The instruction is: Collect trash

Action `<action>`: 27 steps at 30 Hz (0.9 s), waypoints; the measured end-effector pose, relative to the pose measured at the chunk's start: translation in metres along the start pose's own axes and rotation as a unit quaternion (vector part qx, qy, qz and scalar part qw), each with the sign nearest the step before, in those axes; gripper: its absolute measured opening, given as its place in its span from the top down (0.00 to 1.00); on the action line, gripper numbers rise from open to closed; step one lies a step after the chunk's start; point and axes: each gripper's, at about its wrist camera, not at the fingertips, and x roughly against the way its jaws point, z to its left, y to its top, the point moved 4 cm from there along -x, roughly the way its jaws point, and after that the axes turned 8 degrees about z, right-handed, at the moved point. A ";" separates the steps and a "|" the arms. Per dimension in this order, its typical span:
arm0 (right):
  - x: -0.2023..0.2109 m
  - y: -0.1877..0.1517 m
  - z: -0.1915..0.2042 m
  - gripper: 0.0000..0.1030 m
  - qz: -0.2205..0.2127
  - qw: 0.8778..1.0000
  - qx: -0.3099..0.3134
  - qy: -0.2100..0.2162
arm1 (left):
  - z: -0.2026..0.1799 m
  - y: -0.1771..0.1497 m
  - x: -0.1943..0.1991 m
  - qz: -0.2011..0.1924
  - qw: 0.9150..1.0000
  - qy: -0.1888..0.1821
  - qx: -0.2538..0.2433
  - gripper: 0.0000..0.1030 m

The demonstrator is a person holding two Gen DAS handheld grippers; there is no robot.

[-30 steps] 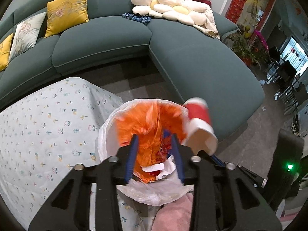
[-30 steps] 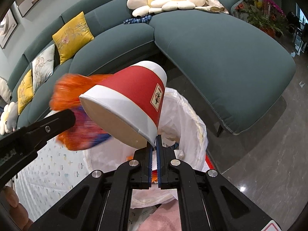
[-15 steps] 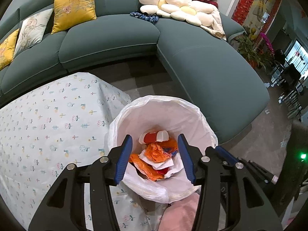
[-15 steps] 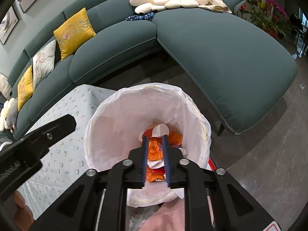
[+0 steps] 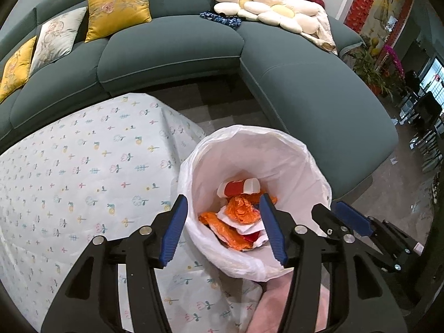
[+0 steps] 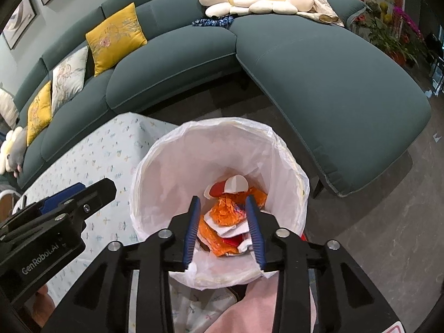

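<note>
Hovering over the white-lined trash bin [image 5: 291, 149], both the left gripper [image 5: 223, 231] and right gripper [image 6: 223, 229] have jaws spread with nothing in them, and the red-and-white paper cup [image 6: 231, 185] lies inside on crumpled orange wrappers [image 5: 241, 212], beside the floral tablecloth [image 5: 83, 172].

Bin mouth [image 6: 222, 127] gapes open; sofa [image 6: 333, 63] blocks beyond.

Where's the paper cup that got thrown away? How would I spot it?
Find the white-lined trash bin beside the flowery tablecloth, in front of the green sofa. Look inside, at the far end of the pile. The paper cup lies on its side there, red with white bands, unlike the crinkly orange wrappers beside it.
</note>
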 end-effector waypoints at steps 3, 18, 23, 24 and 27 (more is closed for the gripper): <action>0.001 -0.005 0.002 0.61 0.004 1.000 0.004 -0.004 | 0.004 -0.005 -0.003 0.006 1.000 0.004 0.001 0.50; 0.003 -0.026 0.016 0.23 0.020 0.998 0.051 -0.040 | 0.036 -0.039 -0.015 0.020 0.999 0.037 0.026 0.36; 0.003 -0.033 0.014 0.18 0.029 0.998 0.050 -0.033 | 0.042 -0.048 -0.011 0.009 0.998 0.061 0.020 0.26; 0.003 -0.035 0.014 0.18 0.029 0.998 0.050 -0.033 | 0.043 -0.049 -0.010 0.009 0.998 0.062 0.022 0.26; 0.004 -0.038 0.014 0.18 0.027 0.998 0.053 -0.034 | 0.043 -0.051 -0.010 0.008 0.998 0.068 0.018 0.25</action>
